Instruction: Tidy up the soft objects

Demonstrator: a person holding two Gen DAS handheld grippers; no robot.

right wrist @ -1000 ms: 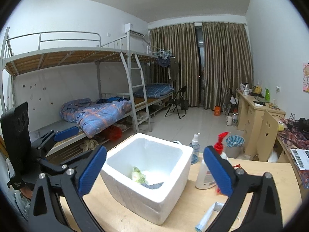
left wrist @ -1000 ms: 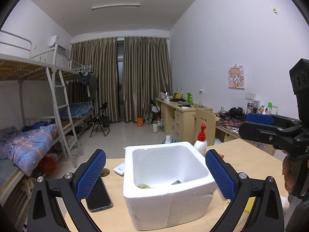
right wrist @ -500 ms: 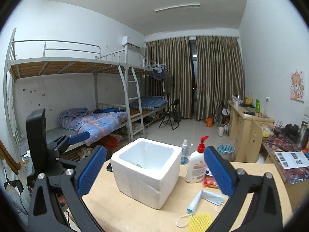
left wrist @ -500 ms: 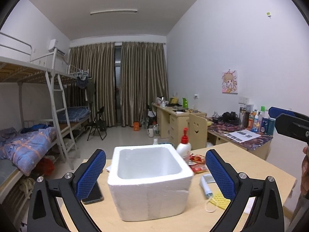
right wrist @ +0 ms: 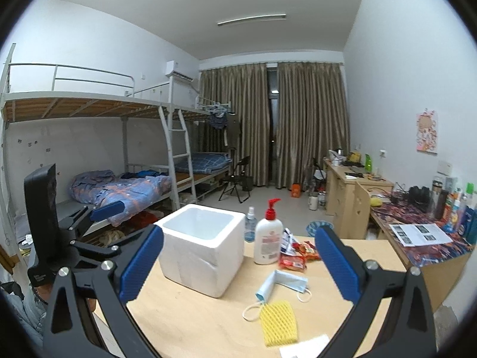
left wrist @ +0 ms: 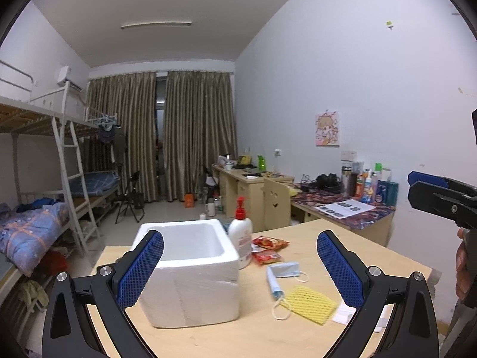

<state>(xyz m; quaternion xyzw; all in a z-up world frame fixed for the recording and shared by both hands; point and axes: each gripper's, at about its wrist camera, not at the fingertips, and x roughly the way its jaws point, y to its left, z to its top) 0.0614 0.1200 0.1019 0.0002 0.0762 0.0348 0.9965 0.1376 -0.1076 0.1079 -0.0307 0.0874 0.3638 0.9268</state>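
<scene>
Tools point(left wrist: 240, 268) farther back; foam net point(left wrist: 310, 300) between pads

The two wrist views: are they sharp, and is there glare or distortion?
Left wrist: foam box and yellow foam net sharp; strong fisheye bending at the edges, dark corners. Right wrist: the same bending; ceiling lamp bright, no glare on the table.

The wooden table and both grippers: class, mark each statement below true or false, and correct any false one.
1. The white foam box stands on the wooden table. True.
2. The yellow foam net lies inside the box. False: it lies on the table.
3. The left gripper holds the face mask. False: it is open and empty.
4. The right gripper is open. True.
5. The pump bottle has a red top. True.
</scene>
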